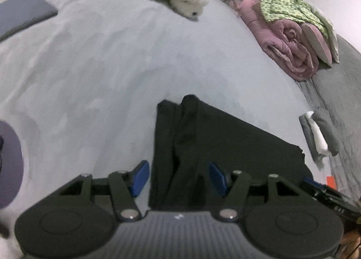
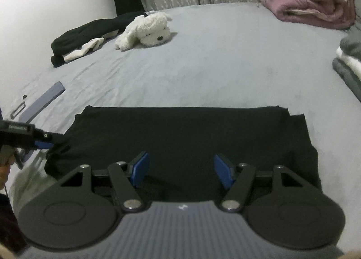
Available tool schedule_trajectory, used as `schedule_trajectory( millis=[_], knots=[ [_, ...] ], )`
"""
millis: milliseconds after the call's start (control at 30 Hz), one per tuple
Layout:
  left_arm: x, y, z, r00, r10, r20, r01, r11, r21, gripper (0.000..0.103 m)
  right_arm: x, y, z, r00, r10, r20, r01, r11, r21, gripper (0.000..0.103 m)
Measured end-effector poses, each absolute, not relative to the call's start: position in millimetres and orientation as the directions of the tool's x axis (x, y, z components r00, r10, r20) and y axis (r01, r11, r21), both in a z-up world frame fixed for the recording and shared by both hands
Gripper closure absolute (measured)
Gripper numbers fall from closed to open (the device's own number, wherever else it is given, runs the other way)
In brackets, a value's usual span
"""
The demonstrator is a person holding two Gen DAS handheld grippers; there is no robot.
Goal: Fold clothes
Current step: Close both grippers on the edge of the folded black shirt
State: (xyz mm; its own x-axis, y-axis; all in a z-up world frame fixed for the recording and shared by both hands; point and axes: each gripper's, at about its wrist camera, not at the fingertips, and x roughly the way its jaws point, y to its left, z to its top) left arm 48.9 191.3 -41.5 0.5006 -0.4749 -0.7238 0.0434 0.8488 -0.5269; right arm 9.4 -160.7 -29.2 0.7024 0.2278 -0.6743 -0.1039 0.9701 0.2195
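A black garment point(image 2: 185, 137) lies folded into a wide rectangle on the grey bed sheet point(image 2: 214, 67). My right gripper point(image 2: 182, 170) hovers over its near edge, open, blue pads wide apart with nothing pressed between them. In the left wrist view the same black garment point(image 1: 203, 146) shows from its left end, with layered folds. My left gripper point(image 1: 179, 177) is open above that end, and the cloth lies below the pads, not pinched. The left gripper point(image 2: 45, 141) also shows at the garment's left corner, and the right gripper point(image 1: 313, 182) peeks in at the lower right.
A white plush dog point(image 2: 146, 30) lies at mid-bed beside a heap of dark clothes point(image 2: 90, 33). A rolled pink quilt point(image 1: 291, 40) under a green patterned cloth point(image 1: 288, 8) sits by the headboard. Folded grey and white clothes point(image 1: 318, 137) lie to the right, a flat grey-blue box point(image 2: 45, 101) to the left.
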Motion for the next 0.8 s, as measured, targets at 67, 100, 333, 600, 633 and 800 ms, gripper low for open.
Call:
schedule_trajectory(
  millis=[67,100,333,600,633,800],
  knots=[
    [49.4,194.9,-45.9,0.498,-0.485,-0.719,0.02,0.836,-0.549,0.048,9.6,-159.5,-30.2,0.695,0.238,-0.679,-0.103,0.967,0.234,0.036],
    [49.8,196.7,-48.2,0.497,-0.489,-0.717,0.009,0.829,-0.559,0.048,9.8,-158.6,-30.6,0.691,0.243,-0.68,-0.104,0.965,0.24,0.036],
    [47.0,189.2,-51.4,0.526,-0.474,-0.706,-0.012,0.826,-0.564,0.05,13.1,-147.9,-33.9,0.673,0.268,-0.689,-0.126,0.96,0.251,0.036],
    [41.5,180.4,-44.0,0.571,-0.407,-0.713,-0.044,0.852,-0.521,0.094,17.4,-143.2,-34.7,0.656,0.322,-0.682,-0.141,0.941,0.308,0.058],
    [40.5,177.8,-40.9,0.58,-0.401,-0.709,-0.039,0.856,-0.516,0.094,18.3,-143.5,-34.8,0.653,0.336,-0.679,-0.142,0.935,0.326,0.063],
    [33.3,166.9,-16.9,0.619,-0.427,-0.659,0.022,0.848,-0.529,0.094,23.9,-143.4,-37.4,0.628,0.388,-0.674,-0.146,0.91,0.388,0.09]
  ],
)
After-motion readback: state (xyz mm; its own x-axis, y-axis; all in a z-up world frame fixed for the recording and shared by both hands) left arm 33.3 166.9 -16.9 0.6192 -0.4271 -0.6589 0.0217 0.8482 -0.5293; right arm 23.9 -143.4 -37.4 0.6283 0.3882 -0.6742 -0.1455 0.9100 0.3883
